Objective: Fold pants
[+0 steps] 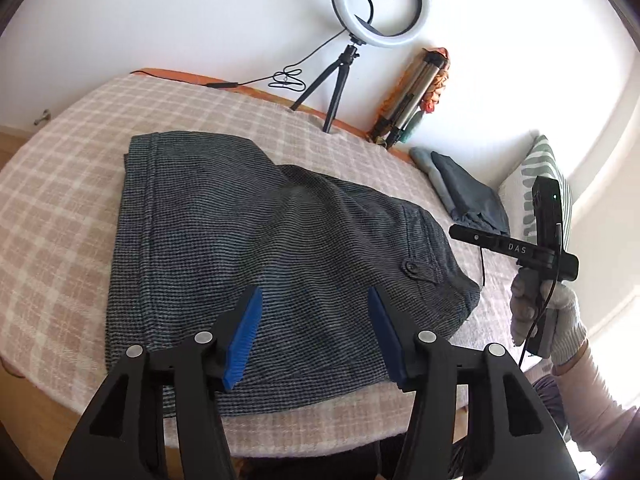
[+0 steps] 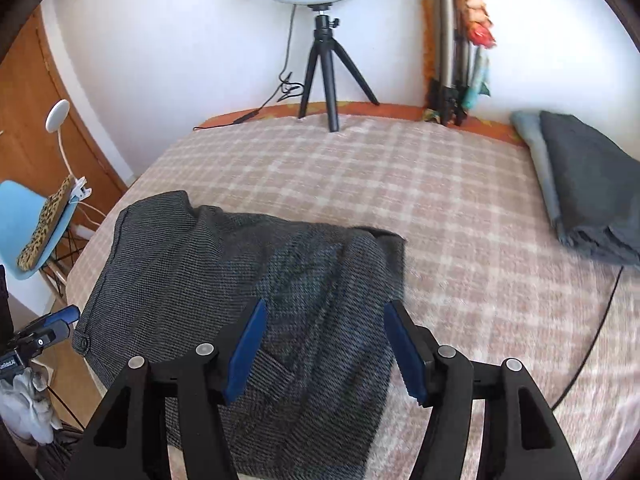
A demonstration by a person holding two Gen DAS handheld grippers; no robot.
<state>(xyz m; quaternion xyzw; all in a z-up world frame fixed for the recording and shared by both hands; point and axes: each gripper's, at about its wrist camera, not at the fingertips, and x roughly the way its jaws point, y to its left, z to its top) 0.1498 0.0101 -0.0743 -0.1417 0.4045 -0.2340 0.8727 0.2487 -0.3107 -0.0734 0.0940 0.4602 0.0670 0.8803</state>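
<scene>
Both claws hovering wide apart, gripping nothing. Folded grey tweed pants [image 1: 256,248] lying on checked blanket [image 1: 60,208], just beneath left gripper [image 1: 316,336]; right gripper [image 2: 326,348] sitting over right edge, long axis running crosswise.

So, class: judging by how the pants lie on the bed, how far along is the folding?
Done: the grey pants lie folded into a compact stack on the checked bedspread, pocket button on top. In hand: nothing; the left gripper and right gripper are open above the cloth. Left: the top layer still bulges and its edge is uneven, so smoothing, perhaps moving it beside the folded clothes.
</scene>
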